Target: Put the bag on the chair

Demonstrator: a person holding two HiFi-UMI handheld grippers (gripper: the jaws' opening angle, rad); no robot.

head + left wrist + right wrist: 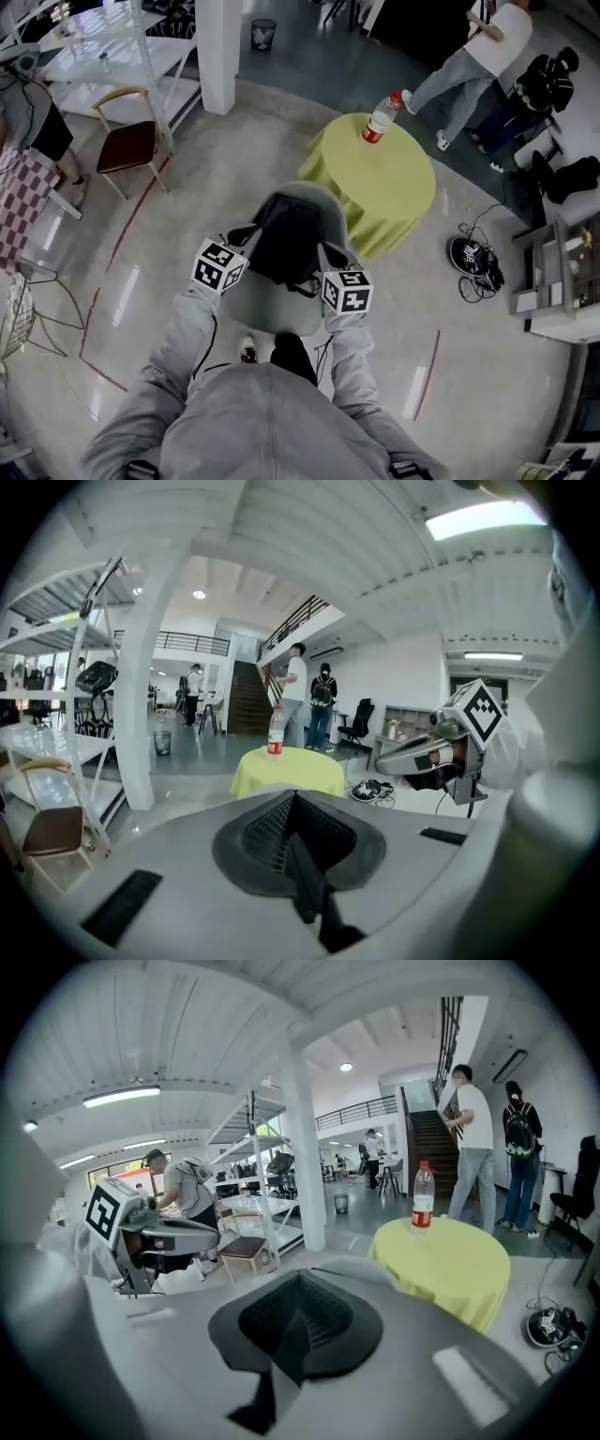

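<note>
We hold the black bag (284, 234) at the middle of the head view, over the grey shell chair (307, 192). The chair's curved back shows just above the bag and its pale seat just below. The left gripper (296, 801) has its jaws pressed together on a dark strap (306, 883) of the bag, which runs down the lower middle of its view. The right gripper (300, 1281) is closed the same way on the other strap (279, 1354). We judge that taking one strap in each gripper keeps the bag level and centred over the seat, so it can go down without tipping. We cannot tell whether its base already rests on the seat, since the bag itself hides that. Its long axis runs from the lower part of the frame toward the top, from us toward the chair back and the yellow round table (384, 187) beyond. The straps leave it toward lower left and lower right, so we take the strap side to face us. As we look steeply down, it may well stand upright with its top toward the camera. The maroon-seated chair (127, 145) at upper left stands well apart.
</note>
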